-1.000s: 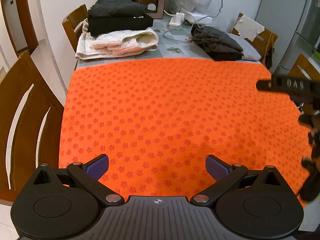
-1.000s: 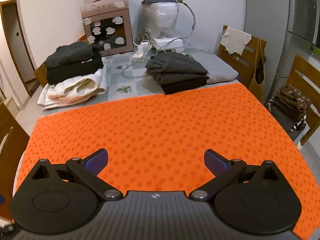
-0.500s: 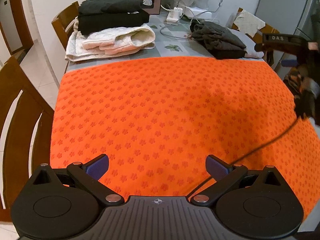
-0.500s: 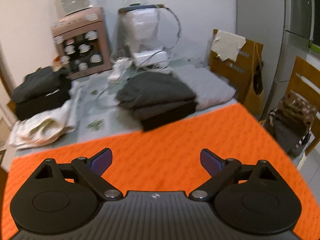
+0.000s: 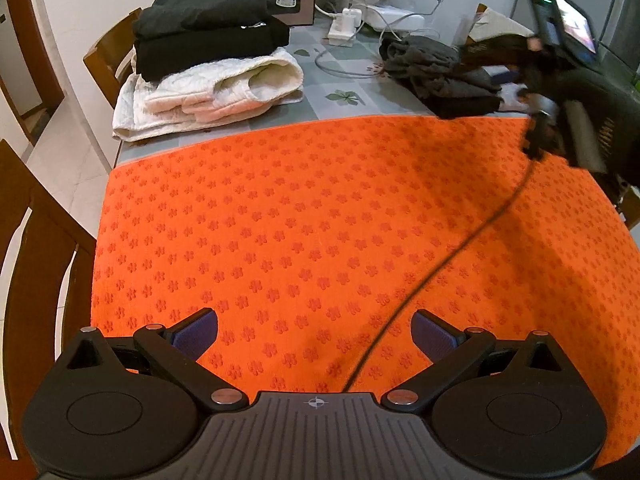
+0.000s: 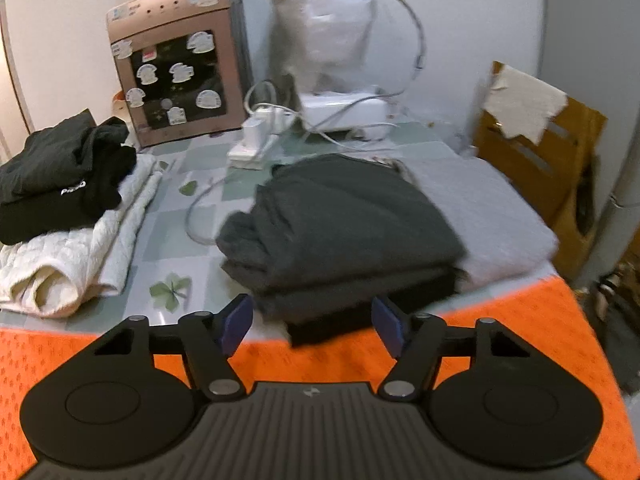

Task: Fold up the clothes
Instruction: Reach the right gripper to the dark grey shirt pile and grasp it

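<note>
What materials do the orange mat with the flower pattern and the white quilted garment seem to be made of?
The orange mat with the flower pattern: probably a towel-like microfibre cloth, matt, with embossed flowers and a stitched edge. The white quilted garment: seemingly padded fabric, judging by its stitched diamond lines and thick, puffy folds.

The left gripper (image 5: 314, 330) is matte black, with two round discs flanking a ribbed centre plate that bears a small crosshair mark; angled link arms carry silver screw heads, and the fingers end in dark blue pads (image 5: 198, 330). A thin black cable (image 5: 440, 268) runs up from its body. The right gripper (image 6: 312, 320) shares the build: black discs, ribbed plate, silver pivot screws, blue pads (image 6: 236, 322); seen from the left wrist, it carries a small lit screen.
</note>
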Motion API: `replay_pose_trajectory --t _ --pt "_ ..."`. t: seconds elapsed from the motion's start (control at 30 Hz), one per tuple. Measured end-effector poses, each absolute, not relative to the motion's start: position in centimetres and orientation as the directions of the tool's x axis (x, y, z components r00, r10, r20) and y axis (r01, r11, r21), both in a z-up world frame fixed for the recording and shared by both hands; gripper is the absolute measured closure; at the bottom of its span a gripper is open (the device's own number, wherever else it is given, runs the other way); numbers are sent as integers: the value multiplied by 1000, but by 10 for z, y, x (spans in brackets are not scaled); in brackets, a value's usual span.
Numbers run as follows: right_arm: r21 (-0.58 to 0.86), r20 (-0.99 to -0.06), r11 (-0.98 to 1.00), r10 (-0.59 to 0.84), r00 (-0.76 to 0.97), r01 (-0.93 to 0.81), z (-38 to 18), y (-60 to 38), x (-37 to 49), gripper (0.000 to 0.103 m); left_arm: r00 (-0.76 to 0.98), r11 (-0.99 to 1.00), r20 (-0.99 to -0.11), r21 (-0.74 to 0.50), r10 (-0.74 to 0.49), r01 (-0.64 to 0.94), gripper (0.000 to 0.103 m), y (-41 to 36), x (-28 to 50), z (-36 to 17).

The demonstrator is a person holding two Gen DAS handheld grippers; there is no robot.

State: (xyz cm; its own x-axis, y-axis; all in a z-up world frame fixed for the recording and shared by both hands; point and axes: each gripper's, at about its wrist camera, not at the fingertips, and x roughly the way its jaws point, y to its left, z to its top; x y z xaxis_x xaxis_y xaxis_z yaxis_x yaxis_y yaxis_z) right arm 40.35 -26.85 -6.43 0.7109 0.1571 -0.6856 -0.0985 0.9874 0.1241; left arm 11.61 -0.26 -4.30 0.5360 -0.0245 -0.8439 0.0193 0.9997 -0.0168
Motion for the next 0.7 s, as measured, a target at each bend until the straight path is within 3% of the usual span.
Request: replay_pose_trajectory --t 0.17,0.23,0.33,0.7 --pt "133 -695 982 189 694 -133 -77 -246 443 56 534 1000 -846 -2 -2 0 1 1 113 -41" --pt "147 -693 979 202 692 -138 -77 -245 448 79 540 1000 -842 -3 7 -19 1 6 109 -39" --pt "171 -681 976 218 699 -138 -66 -252 438 89 552 999 -834 -8 22 -52 1 12 103 -35" --pt "320 -598 912 405 691 -257 13 -287 293 91 593 996 -804 -17 36 -84 6 20 77 -26"
